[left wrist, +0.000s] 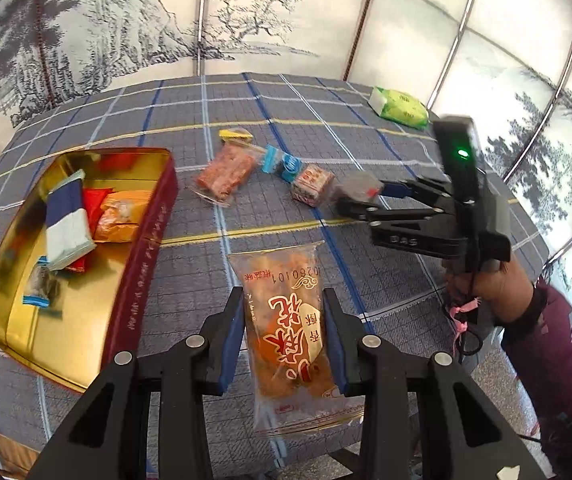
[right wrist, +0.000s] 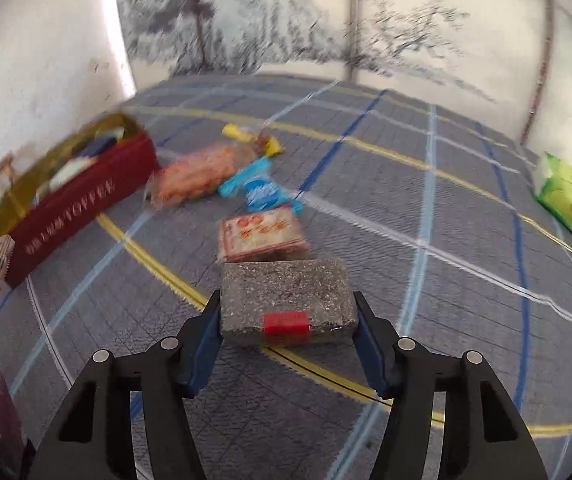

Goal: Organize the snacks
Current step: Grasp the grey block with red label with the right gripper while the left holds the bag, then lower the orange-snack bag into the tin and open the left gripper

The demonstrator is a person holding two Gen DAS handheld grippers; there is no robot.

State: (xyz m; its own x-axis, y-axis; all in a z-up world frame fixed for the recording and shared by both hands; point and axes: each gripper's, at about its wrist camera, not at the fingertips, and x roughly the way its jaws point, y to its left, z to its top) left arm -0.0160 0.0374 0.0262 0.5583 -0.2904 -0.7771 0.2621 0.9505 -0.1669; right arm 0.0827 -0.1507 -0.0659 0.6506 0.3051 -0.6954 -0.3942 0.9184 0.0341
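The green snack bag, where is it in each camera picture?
Left wrist view: the green snack bag lies top right, at the far edge of the checked tablecloth.
Right wrist view: the same bag sits at the far right edge.
Shared landmark: the red and gold tin, on the left in both.

My right view smeared by motion ahead of the right tongs (right wrist: 288, 328), tin (right wrist: 81, 196) lettering unreadable, snack pile (right wrist: 241, 176) beyond them blurred, packet (left wrist: 290, 344) in my left tongs (left wrist: 283, 340) half hidden by blue pads, sleeve (left wrist: 558, 364) cut off at the frame edge.
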